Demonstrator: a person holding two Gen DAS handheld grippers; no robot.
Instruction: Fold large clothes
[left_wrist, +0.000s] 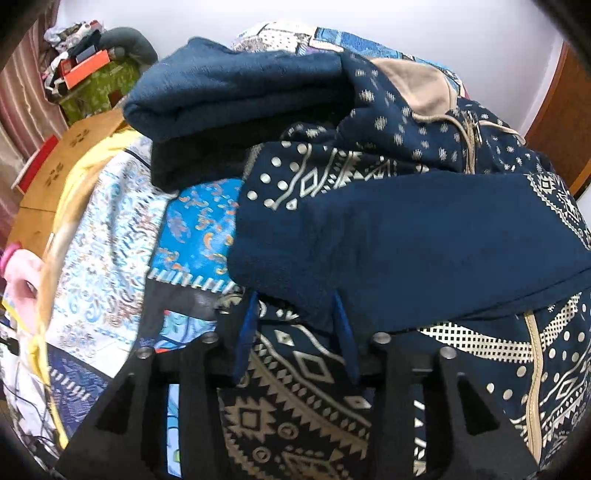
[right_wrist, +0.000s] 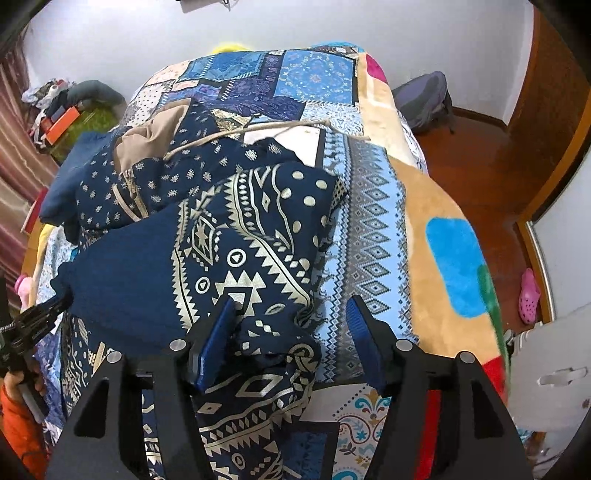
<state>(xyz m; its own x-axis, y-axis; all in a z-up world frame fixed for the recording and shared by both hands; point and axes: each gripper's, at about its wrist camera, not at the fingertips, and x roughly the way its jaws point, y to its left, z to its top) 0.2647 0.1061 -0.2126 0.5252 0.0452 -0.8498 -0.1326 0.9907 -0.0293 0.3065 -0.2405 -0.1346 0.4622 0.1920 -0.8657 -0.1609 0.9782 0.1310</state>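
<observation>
Left gripper (left_wrist: 295, 332): my jaws part-open, a plain navy sleeve edge between them, pads apparently not pinching.

Patterned navy hoodie (right_wrist: 236, 243): lies mid-bed on the patchwork bedspread (right_wrist: 369, 236), sleeves folded across the body, hood towards the far end.

Right gripper (right_wrist: 291, 343): jaws wide, nothing held, the hoodie's crumpled edge between them.

Step, I judge: sleeves in; next, grasp the near hem and fold it over.

Containers: none in view.

Both tongs tilt steeply downward — left tongs (left_wrist: 295, 332) parted, right tongs (right_wrist: 291, 343) wider.
</observation>
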